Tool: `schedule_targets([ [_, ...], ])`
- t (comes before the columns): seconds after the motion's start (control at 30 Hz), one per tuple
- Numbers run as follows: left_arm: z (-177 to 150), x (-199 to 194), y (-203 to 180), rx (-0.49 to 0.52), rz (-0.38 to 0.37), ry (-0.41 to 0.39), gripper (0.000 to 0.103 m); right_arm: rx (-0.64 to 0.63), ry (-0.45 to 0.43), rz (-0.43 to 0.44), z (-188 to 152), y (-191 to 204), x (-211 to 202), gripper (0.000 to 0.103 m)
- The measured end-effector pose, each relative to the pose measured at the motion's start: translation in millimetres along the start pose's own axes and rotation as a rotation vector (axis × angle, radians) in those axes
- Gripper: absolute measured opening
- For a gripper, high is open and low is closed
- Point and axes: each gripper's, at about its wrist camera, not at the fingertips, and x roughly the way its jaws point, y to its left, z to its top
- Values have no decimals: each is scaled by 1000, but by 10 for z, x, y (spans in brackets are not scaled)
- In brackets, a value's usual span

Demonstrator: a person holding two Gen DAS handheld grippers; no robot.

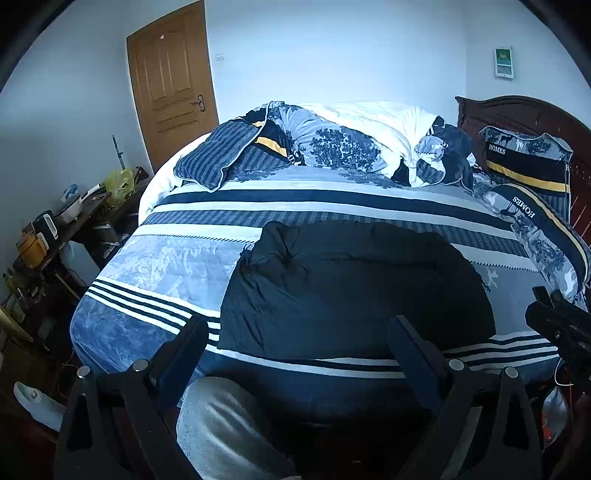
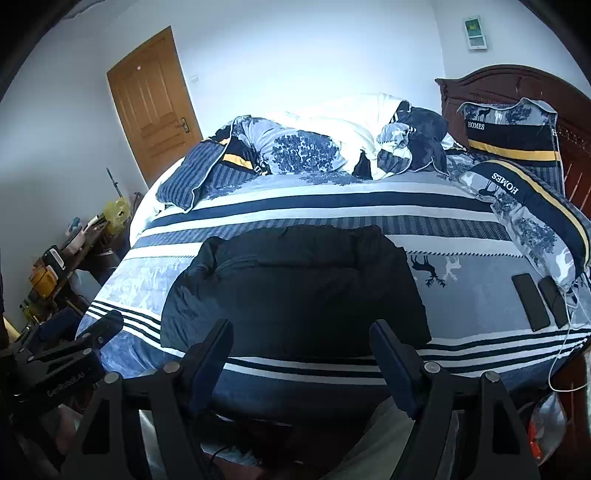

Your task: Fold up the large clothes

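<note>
Two pillows [image 2: 517, 144] read "HOMES"; the left gripper [image 2: 92, 332] reads "GenRobot.AI". Both it and the right gripper [image 2: 301, 339] gape wide, empty, above the dark jacket [image 2: 295, 288] spread on the bed [image 2: 461, 229].

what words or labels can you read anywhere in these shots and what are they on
"HOMES" on the upright pillow against the headboard.
"HOMES" again, turned sideways, on the lying pillow in front of it.
"GenRobot.AI" on the left gripper body, seen from the right wrist view.
The wall sign with a green panel has print too small to read.
Nothing readable on the dark jacket.
</note>
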Motion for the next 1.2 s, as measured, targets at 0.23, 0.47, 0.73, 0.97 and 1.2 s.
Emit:
schedule_targets([
  [0.23, 10, 47, -14, 2, -9, 14, 97, 3, 12, 1, 8, -28, 83, 79],
  [0.47, 23, 78, -13, 8, -9, 19, 97, 4, 19, 1, 5, -30, 123, 79],
  [0.73, 19, 123, 8, 12, 2, 26, 97, 4, 24, 2, 5, -11, 156, 79],
  [0.97, 6, 158, -2, 25, 18, 29, 97, 5, 38, 2, 7, -22, 201, 79],
  [1.2, -4, 224, 0, 24, 20, 44, 97, 6, 45, -1, -1, -25, 236, 79],
])
